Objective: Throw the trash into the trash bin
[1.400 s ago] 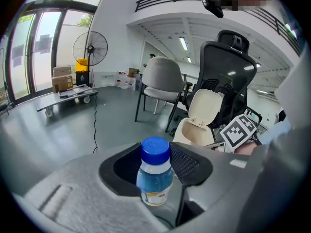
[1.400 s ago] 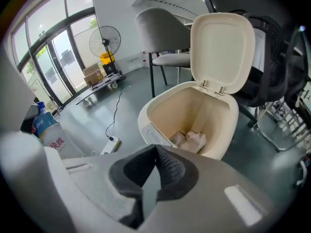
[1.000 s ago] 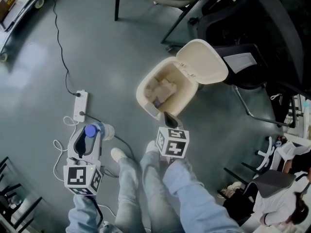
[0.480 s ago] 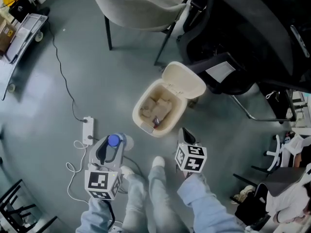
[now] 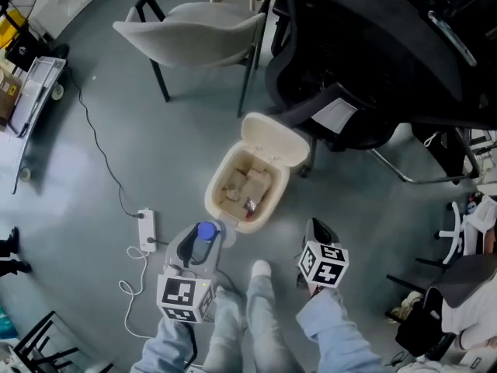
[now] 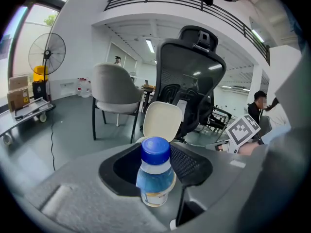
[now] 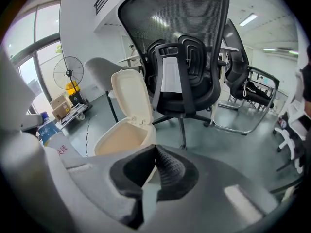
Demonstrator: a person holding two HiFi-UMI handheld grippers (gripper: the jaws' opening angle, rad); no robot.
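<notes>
The cream trash bin [image 5: 220, 212] stands on the grey floor with its lid [image 5: 273, 141] flipped up; paper scraps lie inside. My left gripper [image 5: 200, 239] is shut on a small plastic bottle [image 6: 156, 173] with a blue cap [image 5: 206, 231], held just off the bin's near-left rim. The left gripper view shows the lid [image 6: 163, 123] beyond the bottle. My right gripper [image 5: 317, 230] hangs to the right of the bin and clear of it, jaws shut with nothing between them [image 7: 154, 161]. The bin [image 7: 127, 139] lies ahead of it on the left.
A black office chair [image 5: 365, 61] stands right behind the bin, with a grey chair [image 5: 194, 33] at the back left. A power strip [image 5: 147, 230] and its cable lie on the floor to the left. My legs and a white shoe [image 5: 261, 270] are between the grippers.
The left gripper has carried the bottle in close to the bin's near rim. The right gripper has drawn away from the bin's edge toward the right. Both have risen.
</notes>
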